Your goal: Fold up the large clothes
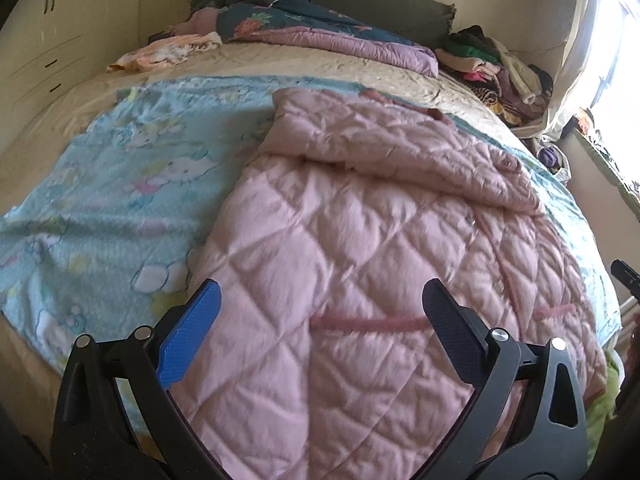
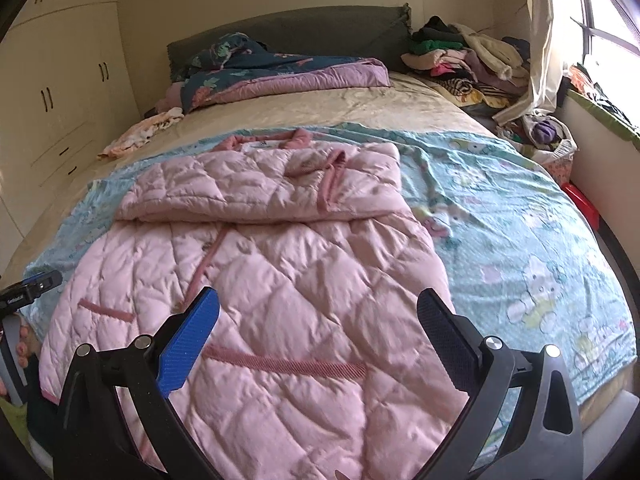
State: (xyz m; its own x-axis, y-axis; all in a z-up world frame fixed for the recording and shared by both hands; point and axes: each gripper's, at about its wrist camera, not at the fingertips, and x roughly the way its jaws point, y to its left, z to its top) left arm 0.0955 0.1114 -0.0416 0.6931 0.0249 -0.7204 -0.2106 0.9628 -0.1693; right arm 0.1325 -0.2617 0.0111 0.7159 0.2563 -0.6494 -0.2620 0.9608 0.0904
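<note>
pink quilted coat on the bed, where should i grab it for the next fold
Probably the near hem of the pink quilted coat, one gripper per corner, coming from the foot of the bed. Its top is already folded down, and both grippers hover open over that free edge.

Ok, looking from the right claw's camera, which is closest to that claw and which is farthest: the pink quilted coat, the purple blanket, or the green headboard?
From the right claw:
1. Pink quilted coat, right under the open claw, at the near end of the bed.
2. Purple blanket, bunched with a dark flowery one, far up the bed.
3. Green headboard, at the very back against the wall.
</note>
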